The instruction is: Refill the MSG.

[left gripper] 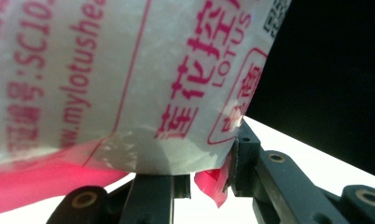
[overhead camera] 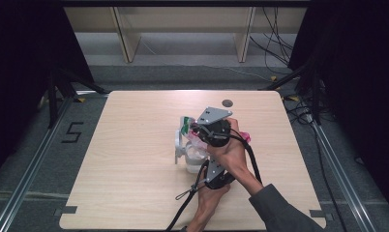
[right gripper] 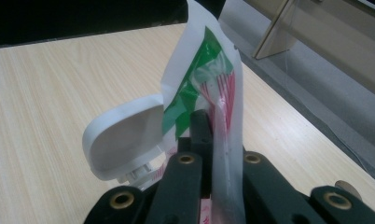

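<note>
A plastic bag (overhead camera: 187, 122) with pink and green print stands over a white container (overhead camera: 193, 155) whose flip lid (overhead camera: 177, 145) hangs open at its left. My right gripper (overhead camera: 196, 128), under its grey plate, is shut on the bag's upper edge. In the right gripper view the bag (right gripper: 199, 74) rises out of the closed jaws of my right gripper (right gripper: 209, 128), beside the lid (right gripper: 125, 135). My left gripper (overhead camera: 201, 166) comes in from below. In the left gripper view the bag (left gripper: 129, 70) sits between the jaws of my left gripper (left gripper: 195, 172), one pad (left gripper: 237, 158) pressing its side.
The wooden table (overhead camera: 134, 193) has a dark round hole (overhead camera: 227, 103) near its far edge. Black cables (overhead camera: 253, 162) trail from both grippers toward the person. Tripod legs (overhead camera: 62, 84) and floor rails (overhead camera: 33, 164) flank the table.
</note>
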`<action>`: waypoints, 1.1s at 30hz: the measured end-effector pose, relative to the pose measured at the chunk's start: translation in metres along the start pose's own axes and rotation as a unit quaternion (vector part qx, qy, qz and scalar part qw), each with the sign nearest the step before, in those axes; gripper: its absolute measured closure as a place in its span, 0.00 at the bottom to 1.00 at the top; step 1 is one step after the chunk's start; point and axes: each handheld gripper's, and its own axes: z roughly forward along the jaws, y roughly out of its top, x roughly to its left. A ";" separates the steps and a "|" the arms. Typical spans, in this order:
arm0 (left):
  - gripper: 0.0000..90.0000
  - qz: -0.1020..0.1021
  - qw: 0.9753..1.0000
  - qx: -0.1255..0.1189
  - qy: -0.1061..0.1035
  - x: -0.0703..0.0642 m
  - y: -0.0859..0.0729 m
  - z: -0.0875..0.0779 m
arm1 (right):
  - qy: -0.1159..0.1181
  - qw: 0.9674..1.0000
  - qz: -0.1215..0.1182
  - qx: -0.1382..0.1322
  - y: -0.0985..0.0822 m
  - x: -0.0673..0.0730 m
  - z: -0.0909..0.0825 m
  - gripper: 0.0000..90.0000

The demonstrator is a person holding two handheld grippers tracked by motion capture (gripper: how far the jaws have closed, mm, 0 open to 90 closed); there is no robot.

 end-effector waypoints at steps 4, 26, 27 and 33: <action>0.82 0.002 1.000 0.002 -0.001 0.000 0.000 -0.001 | 0.003 1.000 -0.002 0.000 0.000 0.001 0.000 1.00; 0.82 0.000 1.000 0.002 -0.001 -0.001 -0.001 -0.001 | -0.002 1.000 0.003 0.002 -0.001 0.001 0.002 1.00; 0.82 -0.001 1.000 0.000 -0.002 -0.001 -0.001 -0.001 | -0.003 1.000 0.005 0.005 -0.001 0.001 0.003 1.00; 0.82 0.001 1.000 0.000 -0.002 -0.001 -0.001 -0.001 | -0.001 1.000 0.000 0.005 -0.001 0.001 0.003 1.00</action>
